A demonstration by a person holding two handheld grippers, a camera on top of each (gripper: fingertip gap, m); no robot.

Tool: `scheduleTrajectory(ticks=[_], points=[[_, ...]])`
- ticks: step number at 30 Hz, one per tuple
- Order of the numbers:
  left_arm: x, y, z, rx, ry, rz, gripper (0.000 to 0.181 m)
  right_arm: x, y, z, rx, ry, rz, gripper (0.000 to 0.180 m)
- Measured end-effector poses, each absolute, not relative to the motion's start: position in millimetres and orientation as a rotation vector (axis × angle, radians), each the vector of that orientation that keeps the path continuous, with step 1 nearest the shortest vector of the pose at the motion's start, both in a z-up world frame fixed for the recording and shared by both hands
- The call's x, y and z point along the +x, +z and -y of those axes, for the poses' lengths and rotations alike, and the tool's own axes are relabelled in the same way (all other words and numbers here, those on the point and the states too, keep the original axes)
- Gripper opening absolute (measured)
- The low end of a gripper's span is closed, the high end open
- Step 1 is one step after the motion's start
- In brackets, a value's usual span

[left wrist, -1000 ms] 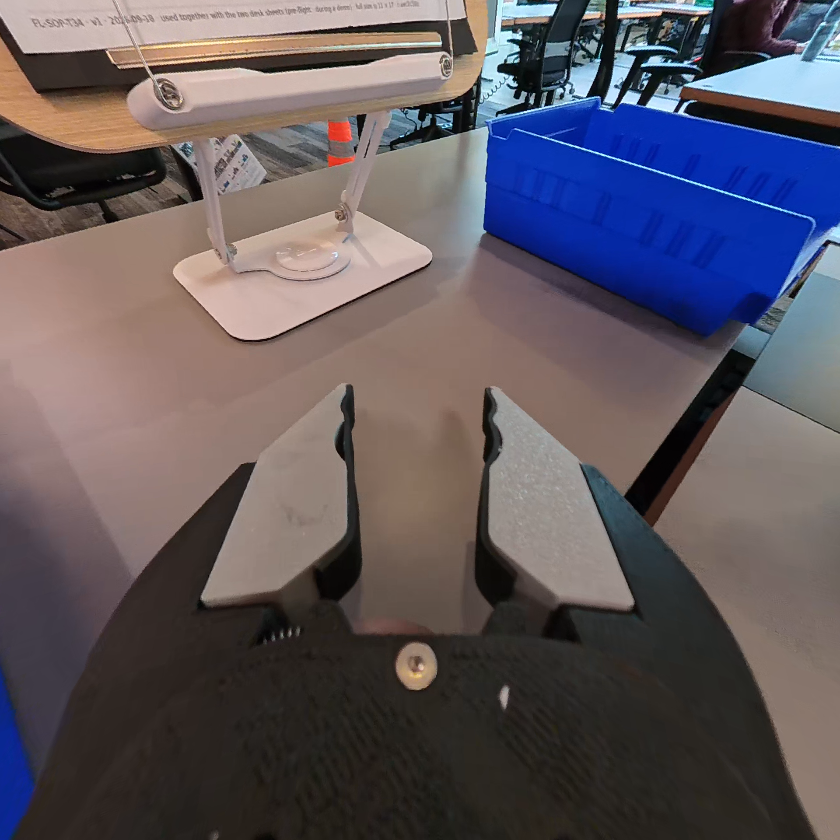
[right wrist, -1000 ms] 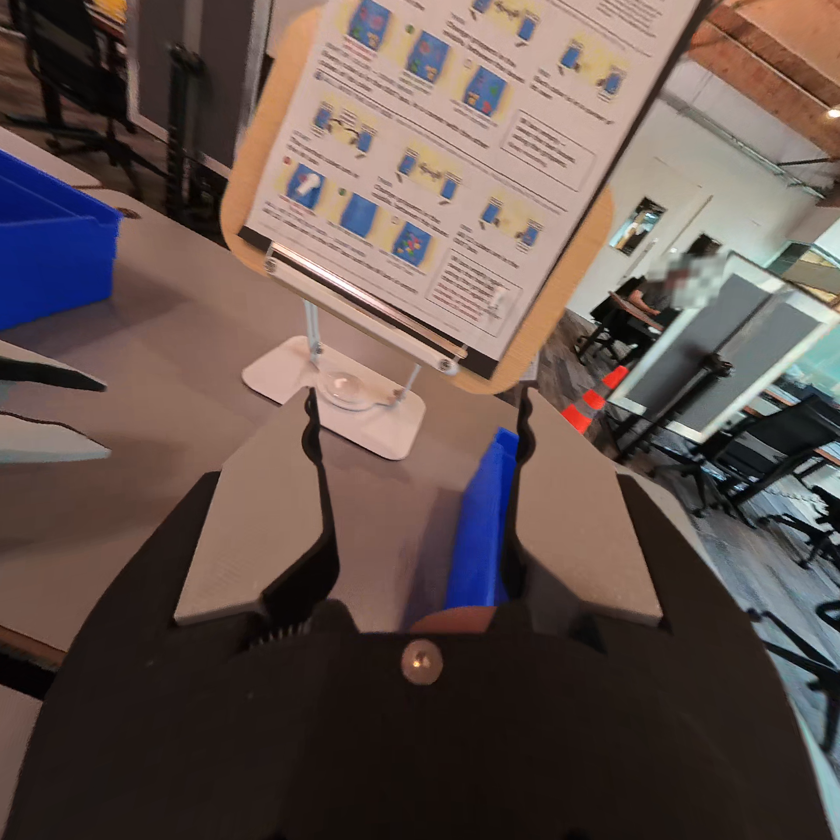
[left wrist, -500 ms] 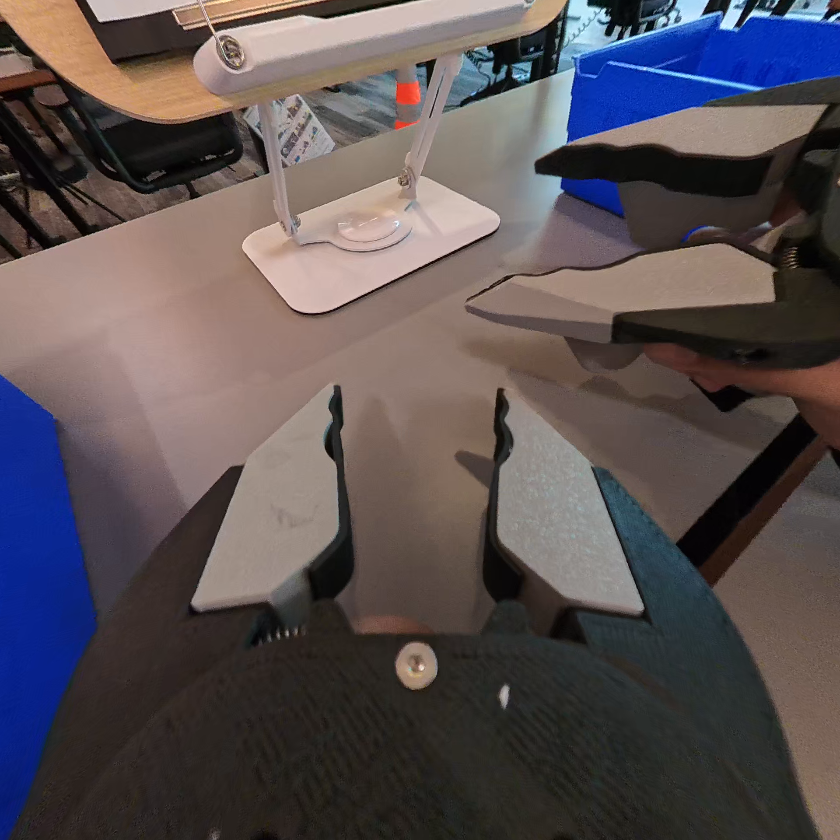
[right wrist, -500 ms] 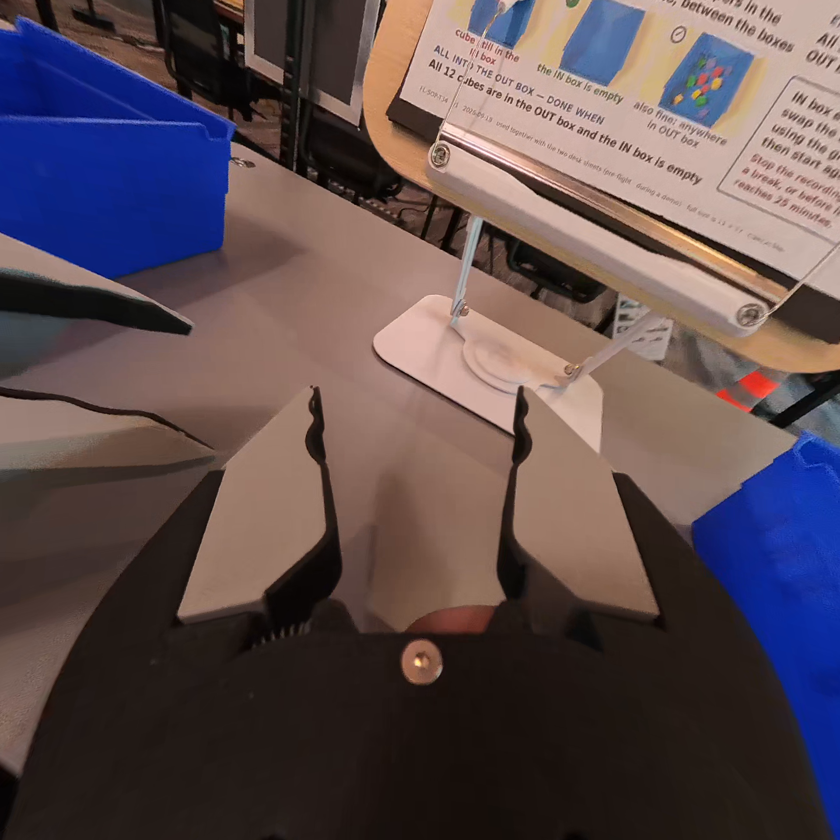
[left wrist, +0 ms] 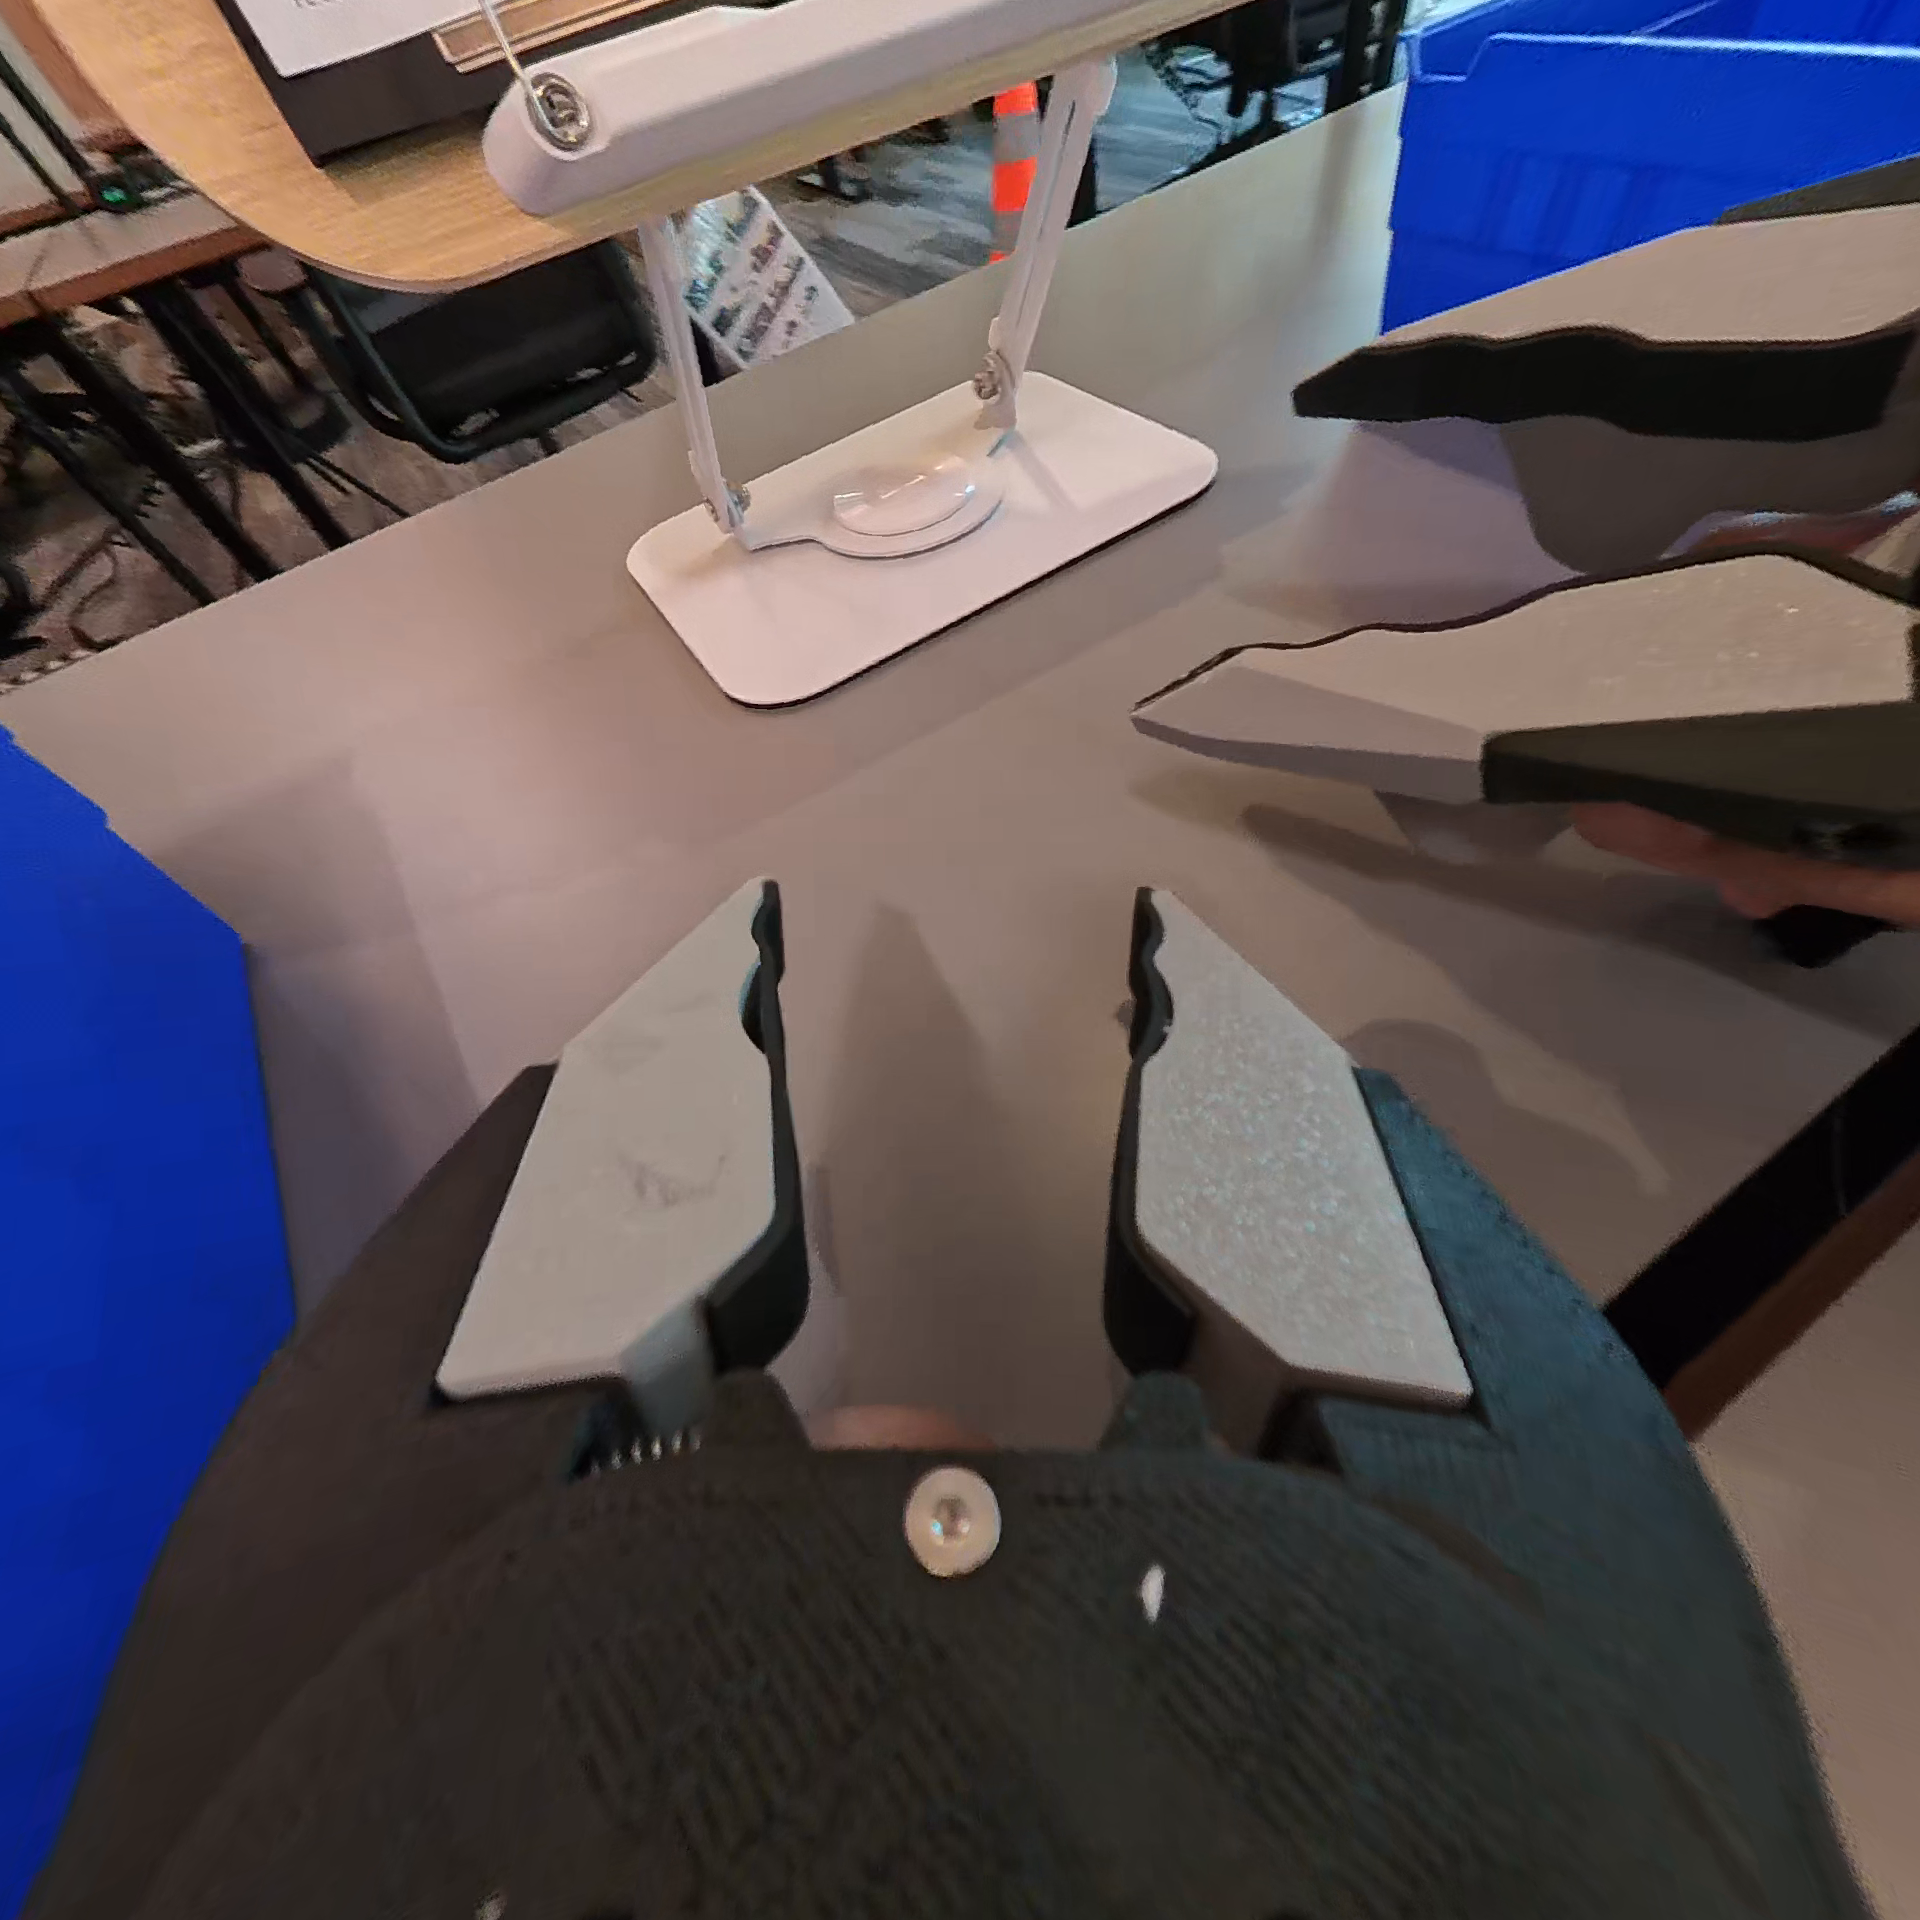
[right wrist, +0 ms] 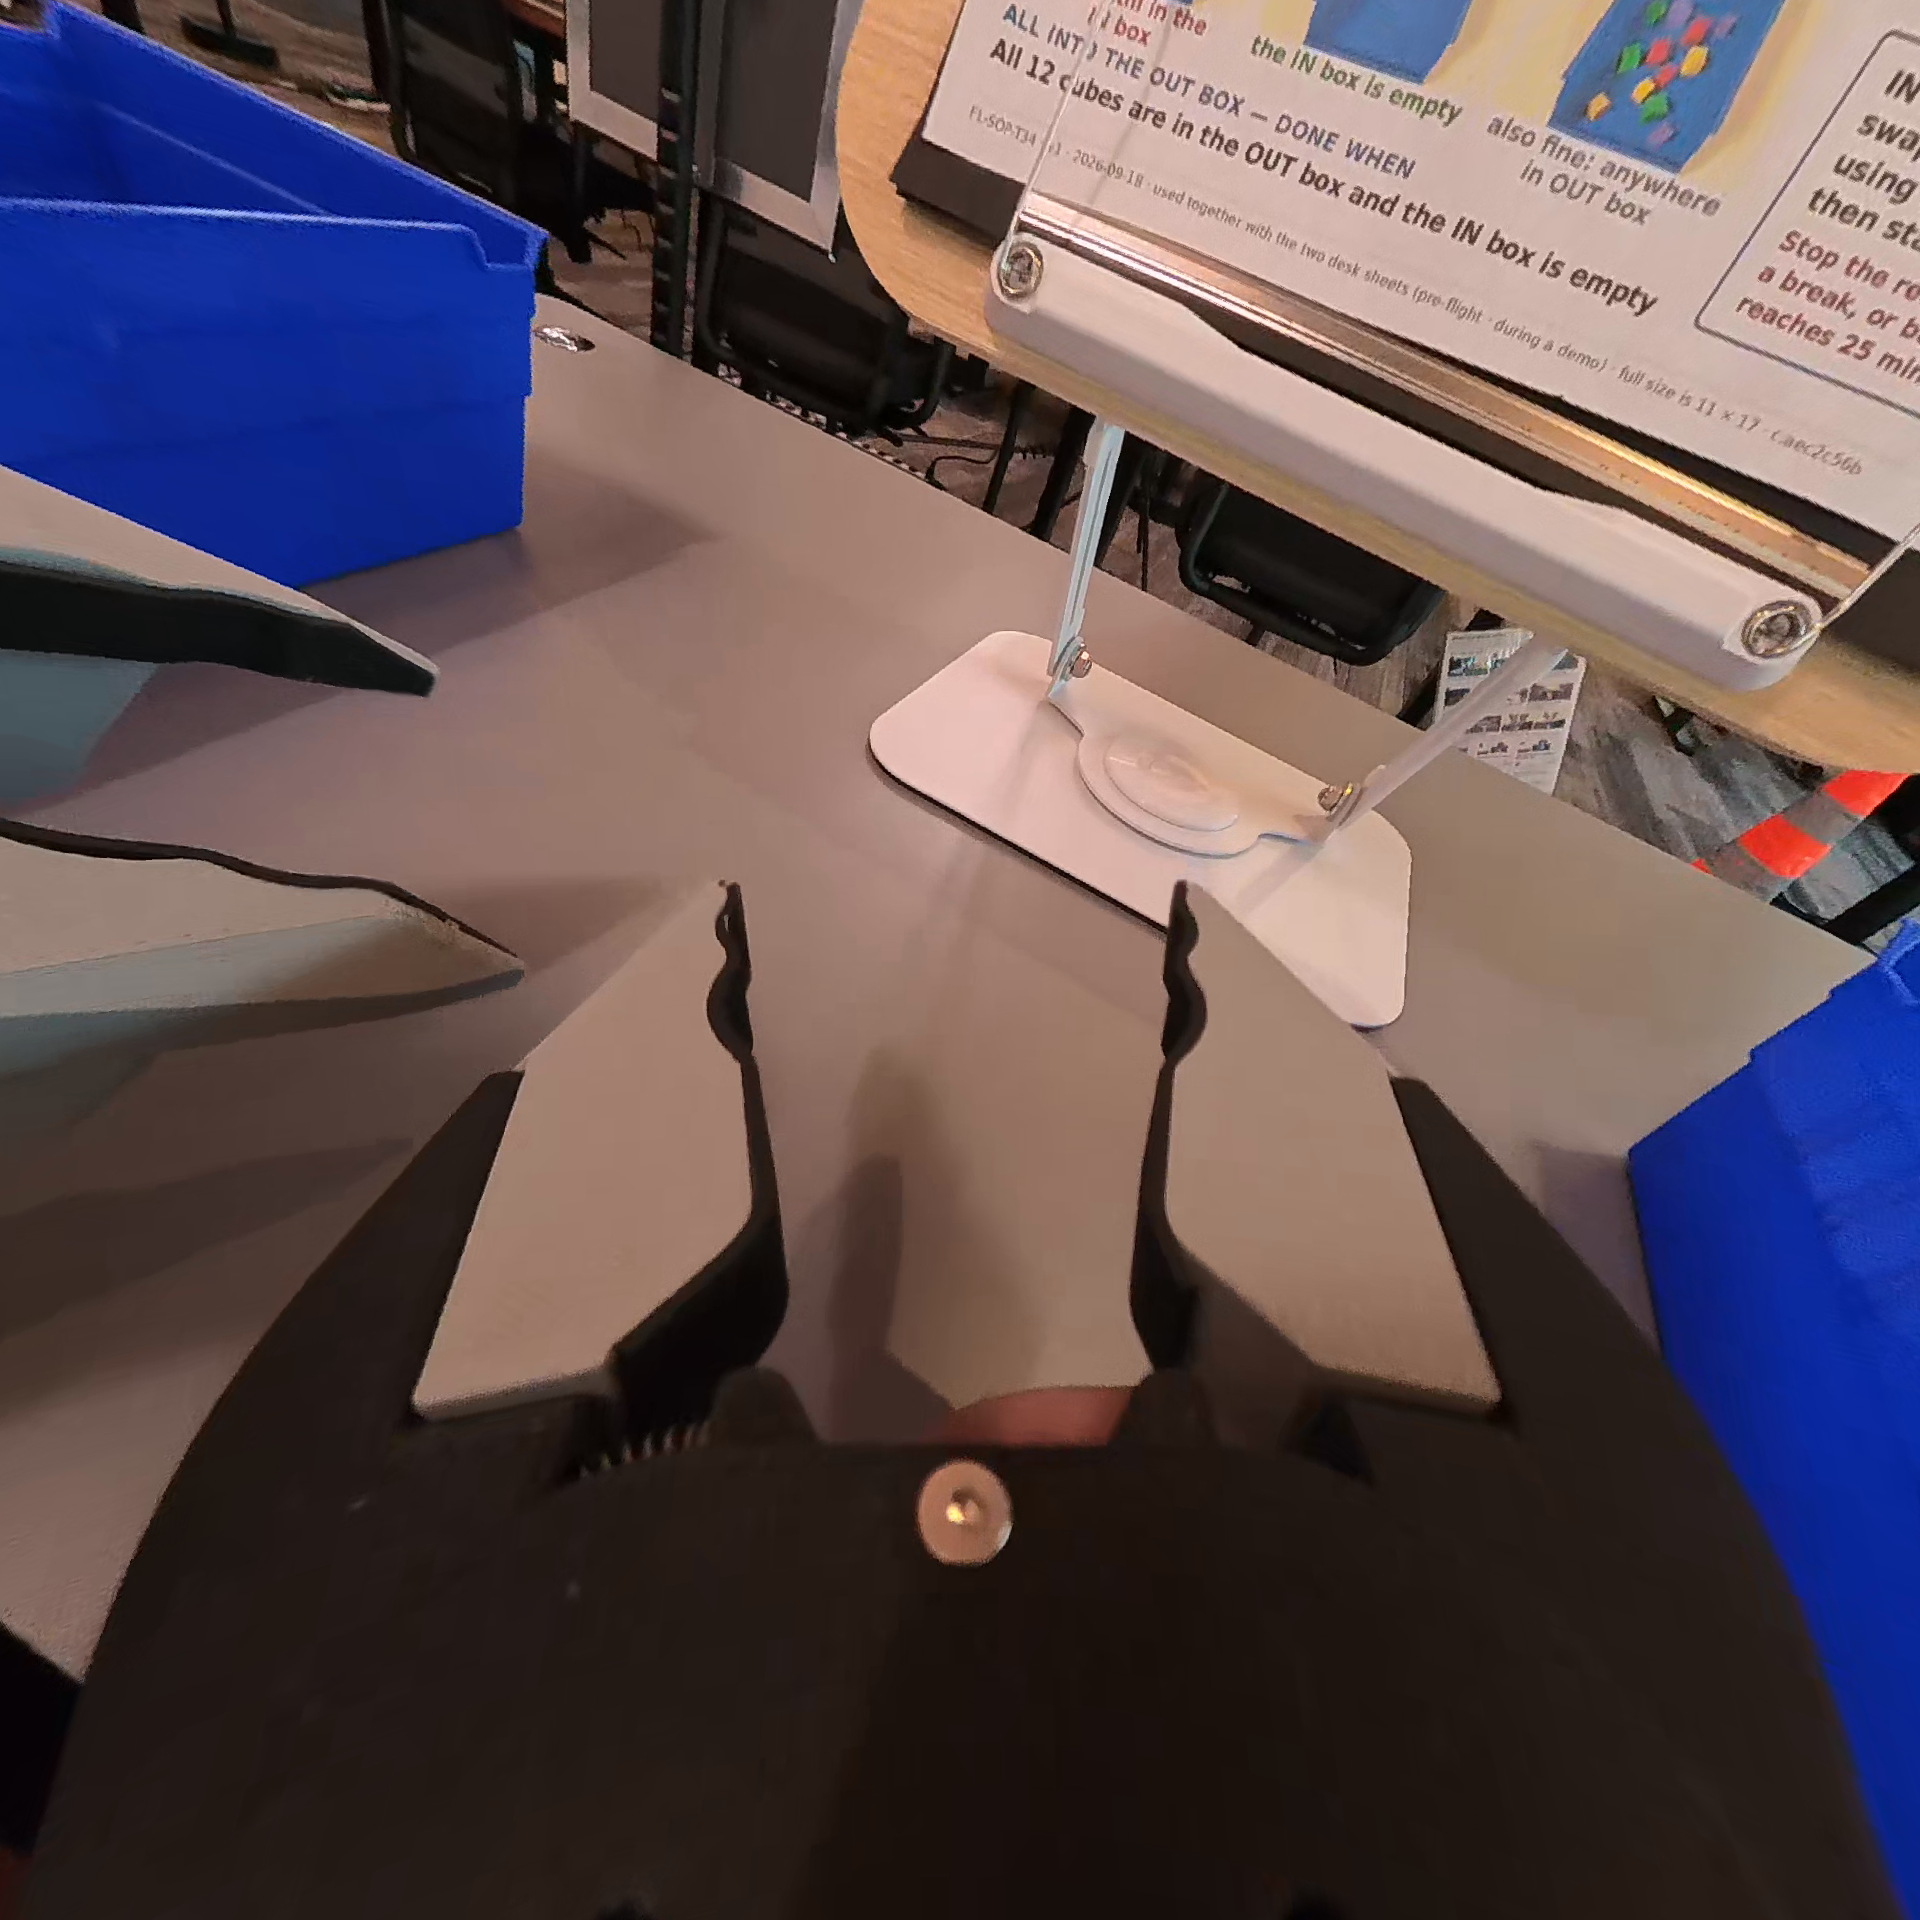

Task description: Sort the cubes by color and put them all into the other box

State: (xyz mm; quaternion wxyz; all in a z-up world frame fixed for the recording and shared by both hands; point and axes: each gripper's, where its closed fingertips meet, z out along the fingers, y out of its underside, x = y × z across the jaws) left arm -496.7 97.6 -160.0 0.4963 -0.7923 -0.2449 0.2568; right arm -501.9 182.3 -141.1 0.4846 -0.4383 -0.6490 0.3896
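Left gripper [left wrist: 954, 904] and right gripper [right wrist: 951, 904] hover, jaws apart.

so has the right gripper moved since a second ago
Yes. In the left wrist view the right gripper has come in from the right, between the white stand base and blue bin.

Bright, even overhead light; soft finger shadows fall on the grey table [left wrist: 520, 748] between and beyond the fingertips. Wide-angle bending and slight blur mark the edges.
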Motion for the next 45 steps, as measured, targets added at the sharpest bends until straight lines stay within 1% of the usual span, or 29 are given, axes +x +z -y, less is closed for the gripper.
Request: scheduleTrajectory(ticks=[3,7,17,30,34,45], points=[[-505,-161,-93,-1.914,0.711,0.622,0.072,-502,-142,-187,-1.099,0.946,1.556,0.078],[-507,-159,-93,-1.896,0.736,0.639,0.077,-502,-140,-191,-1.125,0.943,1.524,0.078],[-512,-118,-72,-1.709,0.863,0.684,0.077,-502,-140,-192,-1.135,0.929,1.513,0.078],[-522,-120,-62,-1.68,0.94,0.752,0.079,-501,-138,-191,-1.137,0.937,1.503,0.078],[-523,-118,-59,-1.66,0.952,0.772,0.084,-500,-135,-190,-1.133,0.948,1.493,0.078],[-522,-78,-39,-1.492,1.111,0.795,0.084,-498,-130,-185,-1.107,0.962,1.489,0.078]])
